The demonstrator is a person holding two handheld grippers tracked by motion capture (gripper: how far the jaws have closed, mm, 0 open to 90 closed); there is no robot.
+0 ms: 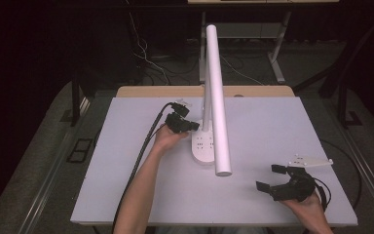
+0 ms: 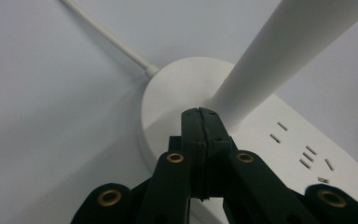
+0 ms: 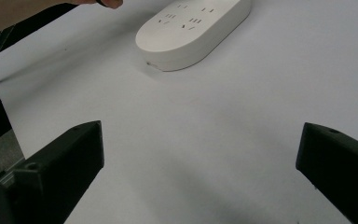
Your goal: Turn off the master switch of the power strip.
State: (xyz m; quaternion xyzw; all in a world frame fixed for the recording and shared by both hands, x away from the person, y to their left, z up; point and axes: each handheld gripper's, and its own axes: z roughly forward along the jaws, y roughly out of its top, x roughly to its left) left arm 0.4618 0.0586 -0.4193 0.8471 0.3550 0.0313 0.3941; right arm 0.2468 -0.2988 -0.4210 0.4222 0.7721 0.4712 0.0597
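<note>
Left gripper (image 1: 187, 124) sits at mid-table, jaws pressed together with nothing between them, tips at the foot of the lamp's stem (image 2: 279, 60). Lamp base (image 1: 202, 146), white with socket slots, lies on the table (image 1: 272, 126) centre. Right gripper (image 1: 272, 181) rests near the front right corner, jaws spread wide, empty.

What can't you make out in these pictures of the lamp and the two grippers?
- High view: whether the shut left gripper touches the lamp base; too small to tell.
- Left gripper view: the lamp arm runs off the top edge; its head is cut off.
- Right gripper view: the far end of the base is cut off by the top edge, between the open right gripper jaws.
</note>
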